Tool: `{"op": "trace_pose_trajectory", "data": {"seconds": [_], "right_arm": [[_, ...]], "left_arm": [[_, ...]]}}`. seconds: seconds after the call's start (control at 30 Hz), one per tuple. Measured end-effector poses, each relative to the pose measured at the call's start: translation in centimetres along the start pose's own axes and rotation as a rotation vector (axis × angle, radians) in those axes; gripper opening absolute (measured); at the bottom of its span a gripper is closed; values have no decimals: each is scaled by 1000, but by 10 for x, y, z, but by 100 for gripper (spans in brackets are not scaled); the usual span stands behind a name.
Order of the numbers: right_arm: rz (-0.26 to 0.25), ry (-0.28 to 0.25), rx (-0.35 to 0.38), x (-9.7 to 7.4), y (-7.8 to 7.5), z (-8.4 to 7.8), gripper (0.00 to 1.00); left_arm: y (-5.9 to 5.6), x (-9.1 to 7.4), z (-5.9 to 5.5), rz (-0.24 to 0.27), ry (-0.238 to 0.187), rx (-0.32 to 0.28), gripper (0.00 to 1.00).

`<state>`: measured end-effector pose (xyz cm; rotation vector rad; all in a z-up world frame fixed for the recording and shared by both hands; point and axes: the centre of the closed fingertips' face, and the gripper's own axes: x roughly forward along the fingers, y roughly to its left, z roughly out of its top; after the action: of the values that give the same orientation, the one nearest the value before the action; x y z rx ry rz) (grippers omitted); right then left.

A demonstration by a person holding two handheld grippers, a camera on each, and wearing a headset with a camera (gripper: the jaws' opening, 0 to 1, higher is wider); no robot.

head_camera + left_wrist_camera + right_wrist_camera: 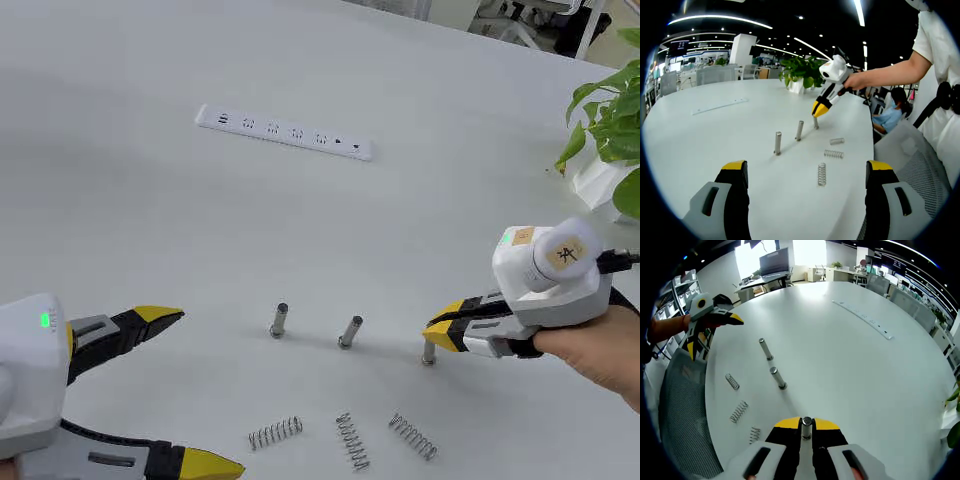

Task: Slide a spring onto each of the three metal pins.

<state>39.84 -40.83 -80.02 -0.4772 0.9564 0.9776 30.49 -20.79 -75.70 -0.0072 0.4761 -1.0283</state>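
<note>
Gripping upright silver pin [806, 423], right claw [436, 333] clamped; left claw [806, 167] spread wide, empty.

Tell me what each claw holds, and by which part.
Right claw is shut on the rightmost pin, at its top end. Left claw is open, holding nothing.

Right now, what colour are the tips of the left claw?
Yellow, on the left claw; clearest in the left gripper view.
</note>
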Motion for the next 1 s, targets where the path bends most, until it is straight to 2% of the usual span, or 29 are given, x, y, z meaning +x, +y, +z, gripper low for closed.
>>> {"op": "trace_pose_trajectory", "data": {"seconds": [0.63,1.0], "right_arm": [[-9,-57,23,-3,1,-1,4],[-12,-70,19,-3,3,0,4]], "left_arm": [[-1,1,-1,-6,7,2,97],[-2,3,1,-9,4,3,97]]}}
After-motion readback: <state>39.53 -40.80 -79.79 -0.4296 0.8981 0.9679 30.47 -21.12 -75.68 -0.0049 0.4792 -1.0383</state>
